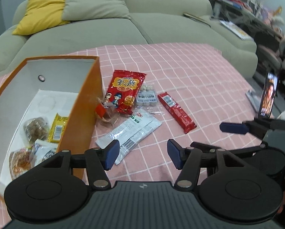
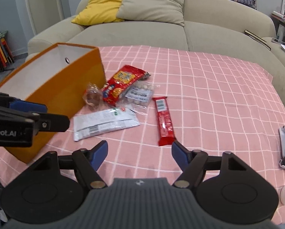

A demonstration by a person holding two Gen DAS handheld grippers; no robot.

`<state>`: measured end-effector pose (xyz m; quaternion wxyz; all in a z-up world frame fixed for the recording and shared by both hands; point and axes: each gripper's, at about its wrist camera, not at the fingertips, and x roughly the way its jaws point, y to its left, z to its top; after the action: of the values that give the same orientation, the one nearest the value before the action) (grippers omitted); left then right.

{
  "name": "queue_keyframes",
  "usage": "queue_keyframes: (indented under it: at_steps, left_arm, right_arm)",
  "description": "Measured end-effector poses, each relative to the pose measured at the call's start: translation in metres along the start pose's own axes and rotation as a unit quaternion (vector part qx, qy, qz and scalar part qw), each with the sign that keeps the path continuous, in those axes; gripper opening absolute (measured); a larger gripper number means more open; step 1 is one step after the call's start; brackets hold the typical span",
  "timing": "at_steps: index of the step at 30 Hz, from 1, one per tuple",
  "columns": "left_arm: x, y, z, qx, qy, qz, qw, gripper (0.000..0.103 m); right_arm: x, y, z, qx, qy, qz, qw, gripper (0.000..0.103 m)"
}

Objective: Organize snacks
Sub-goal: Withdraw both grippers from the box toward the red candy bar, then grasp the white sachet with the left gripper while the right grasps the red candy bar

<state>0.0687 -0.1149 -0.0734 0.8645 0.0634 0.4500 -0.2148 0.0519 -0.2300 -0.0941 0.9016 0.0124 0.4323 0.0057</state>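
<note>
My left gripper (image 1: 142, 153): jaws spread, empty, low centre, above white sachet (image 1: 130, 133). My right gripper (image 2: 139, 155): spread, empty, below red bar (image 2: 163, 119). Orange box (image 1: 81, 112): left.

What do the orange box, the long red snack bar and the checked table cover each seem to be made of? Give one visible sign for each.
Orange box: probably stiff cardboard, matte orange outside, white inside; its thin walls stand straight.
Long red snack bar: glossy plastic film wrapper; it shows highlights and crimped ends.
Checked table cover: likely soft woven cloth, matte pink with white lines; it lies in gentle wrinkles.
</note>
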Motion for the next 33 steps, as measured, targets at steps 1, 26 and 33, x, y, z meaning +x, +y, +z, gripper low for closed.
queue_keyframes:
  at_steps: [1, 26, 33]
  left_arm:
    - [0.005, -0.001, 0.002, 0.011, 0.003, 0.002, 0.9999, 0.069]
    - [0.133, 0.000, 0.021, 0.160, 0.134, 0.025, 0.9777, 0.087]
    - [0.131, 0.003, 0.021, 0.125, 0.139, 0.020, 0.9821, 0.067]
  right_arm:
    - [0.004, -0.002, 0.000, -0.004, 0.003, -0.001, 1.000, 0.066]
    - [0.107, -0.032, 0.023, -0.057, 0.072, 0.045, 0.995, 0.059]
    - [0.107, -0.033, 0.019, -0.052, 0.078, 0.045, 0.995, 0.031]
